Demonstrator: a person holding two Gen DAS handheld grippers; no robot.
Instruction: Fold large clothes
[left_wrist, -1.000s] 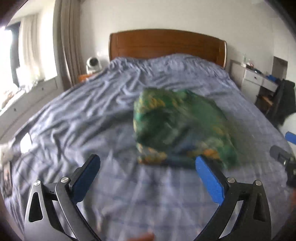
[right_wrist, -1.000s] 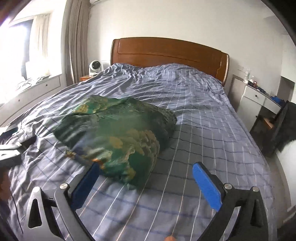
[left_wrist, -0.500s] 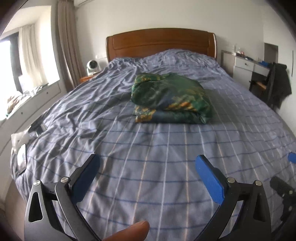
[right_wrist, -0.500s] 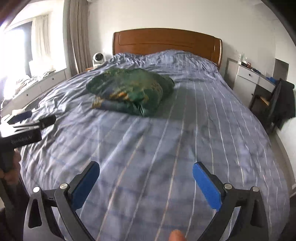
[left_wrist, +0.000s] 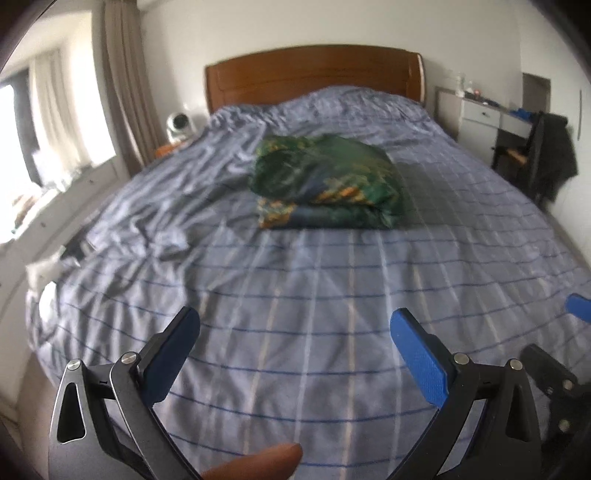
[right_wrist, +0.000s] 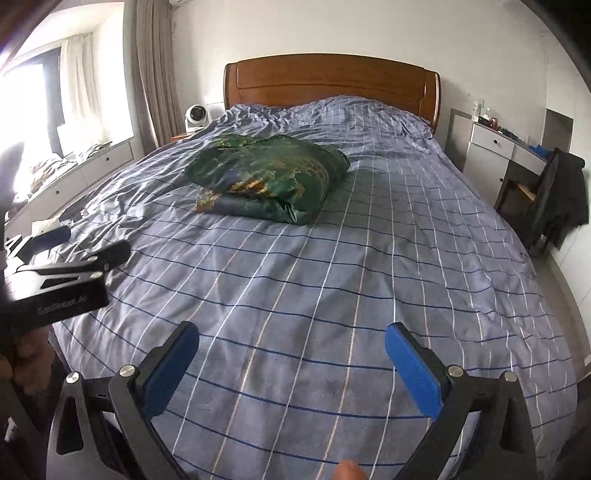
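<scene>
A green patterned garment (left_wrist: 327, 184) lies folded in a thick bundle on the blue checked bedcover (left_wrist: 314, 314), toward the middle of the bed. It also shows in the right wrist view (right_wrist: 269, 179), left of centre. My left gripper (left_wrist: 295, 332) is open and empty, held above the foot of the bed, well back from the bundle. My right gripper (right_wrist: 291, 341) is open and empty at the same distance. The left gripper shows at the left edge of the right wrist view (right_wrist: 70, 266).
A wooden headboard (right_wrist: 332, 79) stands at the far end. A white fan (right_wrist: 195, 116) sits on the left nightstand. A white desk (right_wrist: 502, 147) and a chair with a dark jacket (right_wrist: 561, 195) stand right of the bed. Low drawers (right_wrist: 74, 173) run under the window.
Both grippers have pulled back from the folded bundle toward the foot of the bed. The bundle now lies far ahead instead of right in front of the fingers.
</scene>
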